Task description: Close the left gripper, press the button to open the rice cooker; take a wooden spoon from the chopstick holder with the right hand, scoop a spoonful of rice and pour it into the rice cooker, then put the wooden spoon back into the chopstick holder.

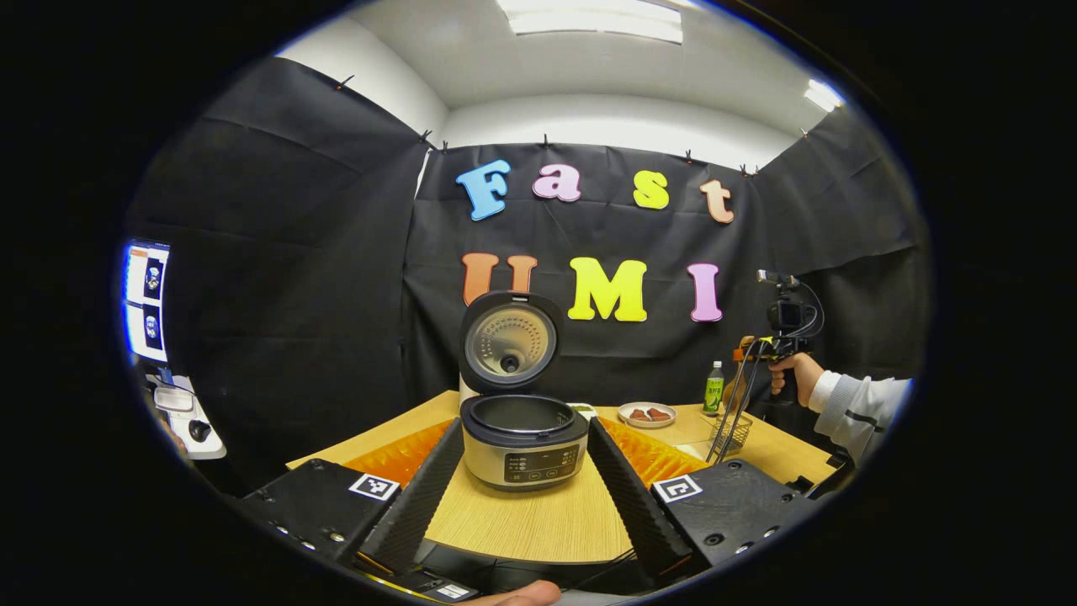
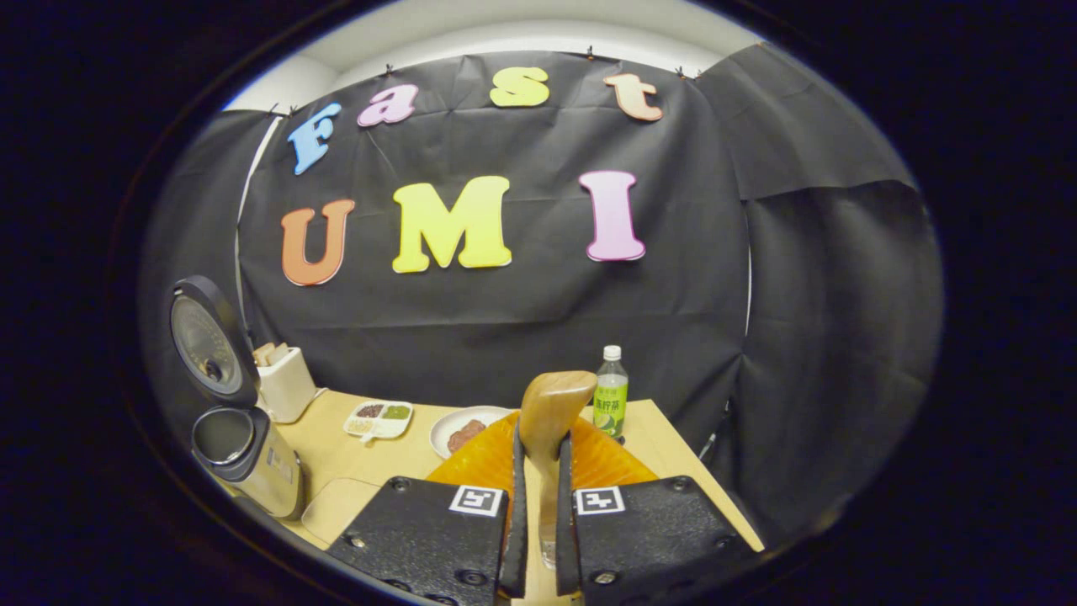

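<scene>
Wooden spoon (image 2: 551, 404): clamped by its handle between the two fingers of the right gripper (image 2: 538, 505), bowl end up and clear of the desk (image 2: 336, 454). Judged light, stiff and smooth, not fragile; the long handle will lever in the grip once loaded, so a hold low on the handle with the fingers pressed flat on both sides looks right. The spoon bowl seems empty, though its hollow faces away and I cannot confirm this.

Rice cooker (image 1: 522, 438): stands near the desk's front edge in the left gripper view, lid (image 1: 511, 341) swung fully upright, so the button step reads as done. Inner pot looks dark and empty from this angle. Left gripper (image 1: 522, 497) has its fingers spread wide apart, holding nothing, the cooker framed between them without contact.

Chopstick holder (image 1: 730, 433): a wire basket toward the right edge of the desk, below the right gripper as seen from the left gripper view; contents too small to tell.

Other containers: a divided tray (image 2: 379, 419) with dark and green fillings toward the back edge; a round plate (image 2: 463, 431) with brownish pieces beside it; a capped green bottle (image 2: 611, 396) near the back right corner. A cream-coloured box (image 2: 282, 383) with something pale sticking out sits behind the cooker.
</scene>
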`<action>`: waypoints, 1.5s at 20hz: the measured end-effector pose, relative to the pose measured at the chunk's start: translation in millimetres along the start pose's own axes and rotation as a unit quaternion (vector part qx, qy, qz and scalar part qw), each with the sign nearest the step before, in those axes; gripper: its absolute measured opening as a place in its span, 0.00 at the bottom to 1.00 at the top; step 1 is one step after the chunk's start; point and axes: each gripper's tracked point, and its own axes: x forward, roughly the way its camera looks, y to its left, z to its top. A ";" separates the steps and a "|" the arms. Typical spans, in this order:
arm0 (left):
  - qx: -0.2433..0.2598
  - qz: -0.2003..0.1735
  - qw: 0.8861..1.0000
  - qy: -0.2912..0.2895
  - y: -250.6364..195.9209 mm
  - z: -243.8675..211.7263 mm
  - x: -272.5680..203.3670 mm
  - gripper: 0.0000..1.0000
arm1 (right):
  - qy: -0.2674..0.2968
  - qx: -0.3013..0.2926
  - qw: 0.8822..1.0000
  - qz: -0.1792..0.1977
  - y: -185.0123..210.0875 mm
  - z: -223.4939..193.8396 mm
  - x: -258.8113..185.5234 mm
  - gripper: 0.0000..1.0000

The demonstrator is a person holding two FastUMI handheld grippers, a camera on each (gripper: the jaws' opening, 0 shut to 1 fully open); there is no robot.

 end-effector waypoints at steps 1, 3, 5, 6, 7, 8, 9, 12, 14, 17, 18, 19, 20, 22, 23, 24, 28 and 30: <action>0.001 0.001 1.000 0.000 0.6 1.2 1.0 0.94 | 0.002 0.002 1.000 -0.002 -3.2 -4.0 1.2 0.19; 0.002 0.004 1.000 0.000 2.2 1.6 2.5 0.94 | 0.008 0.015 1.000 -0.001 -8.0 -12.2 3.5 0.19; 0.001 0.009 1.000 -0.001 1.4 -0.3 2.9 0.94 | 0.015 0.036 0.999 0.007 -7.8 -20.9 6.1 0.20; 0.002 0.009 1.000 0.001 -1.1 0.2 4.0 0.94 | 0.021 0.046 0.999 0.012 -7.4 -26.1 8.3 0.20; 0.004 0.005 1.000 0.002 -4.9 -0.5 5.3 0.94 | 0.026 0.053 0.998 0.014 -8.4 -32.4 11.3 0.20; 0.007 0.001 1.000 0.005 -9.7 -2.2 6.8 0.94 | 0.030 0.060 0.998 0.014 -9.7 -36.9 14.6 0.20; 0.010 -0.001 1.000 0.008 -14.1 -4.6 7.4 0.94 | 0.034 0.067 0.997 0.013 -11.4 -40.3 16.4 0.20; 0.023 0.004 1.000 0.001 -17.7 3.0 6.9 0.94 | 0.049 0.087 0.995 0.028 -8.2 -51.5 21.0 0.23; 0.035 -0.003 0.999 -0.004 -24.3 5.6 7.0 0.94 | 0.039 0.093 0.995 0.023 -13.5 -46.2 17.6 0.29; 0.019 0.005 1.000 0.007 -22.2 -5.1 10.7 0.94 | 0.000 0.072 0.997 0.007 -21.4 -26.3 7.2 0.72; 0.017 0.008 1.000 0.010 -22.5 -5.7 13.7 0.94 | -0.010 0.065 0.998 0.002 -23.0 -18.8 1.1 0.85; 0.016 0.007 1.000 0.014 -26.6 -7.6 16.2 0.94 | -0.023 0.059 0.998 0.000 -24.0 -10.1 -5.8 0.91; 0.014 0.006 1.000 0.018 -28.0 -10.3 17.8 0.94 | -0.037 0.058 0.998 0.003 -22.4 1.5 -17.9 0.92; 0.008 0.007 1.000 0.022 -28.5 -13.2 22.3 0.95 | -0.061 0.055 0.997 0.002 -20.8 17.5 -40.7 0.96; 0.005 0.007 1.000 0.024 -29.2 -14.9 23.3 0.95 | -0.071 0.053 0.996 0.005 -17.1 27.0 -55.3 0.95; 0.000 0.008 1.000 0.027 -30.1 -17.6 25.1 0.94 | -0.081 0.049 0.995 0.005 -15.0 31.9 -69.1 0.95; 0.008 0.026 0.999 0.047 -24.3 -21.9 38.7 0.95 | -0.115 0.017 0.993 -0.018 -13.0 49.3 -136.9 0.98; 0.014 0.040 0.998 0.047 -19.5 -12.3 42.9 0.95 | -0.140 0.003 0.990 -0.005 0.0 60.6 -169.1 0.97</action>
